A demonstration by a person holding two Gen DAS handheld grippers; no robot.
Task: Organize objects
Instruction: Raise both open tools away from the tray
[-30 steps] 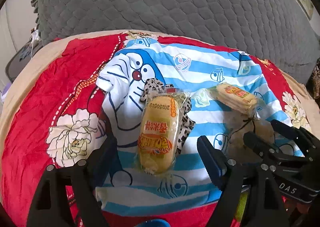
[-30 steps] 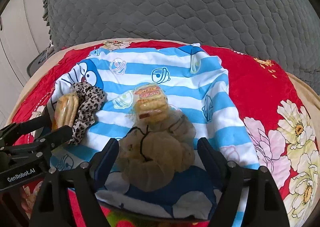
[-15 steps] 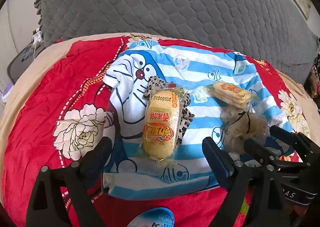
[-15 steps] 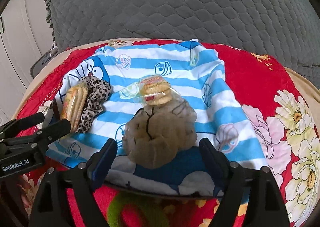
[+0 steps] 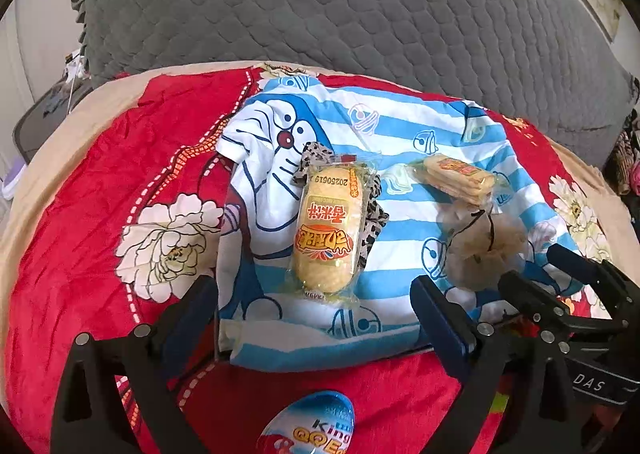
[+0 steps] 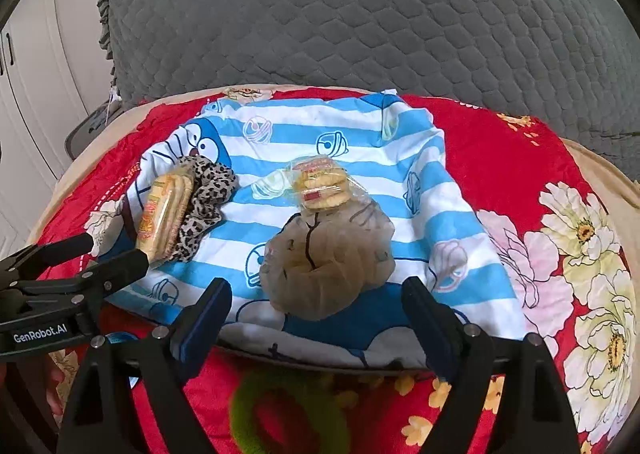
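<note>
The left gripper [image 5: 314, 320] is wide open and holds nothing. Its jaws have just been opening more. It hangs over the near edge of the blue striped cloth [image 5: 404, 134], and the long rice cracker pack [image 5: 326, 230] lies just past its tips, not touching them. The right gripper [image 6: 316, 318] is wide open too and holds nothing. Its jaws have also just been opening. The beige hair tie [image 6: 328, 258] lies on the cloth just ahead of its tips, and they do not touch it.

The cloth is spread on a red flower sheet [image 5: 92, 190] on the bed. On the cloth there are two cracker packs: the long one, and a small cracker pack [image 6: 322, 186] touching the beige hair tie. There are two hair ties on the cloth: the beige one and a leopard hair tie [image 6: 208, 198] under the long pack. At the near edge of the bed lie one egg toy [image 5: 316, 426] and one green hair tie [image 6: 288, 410].
</note>
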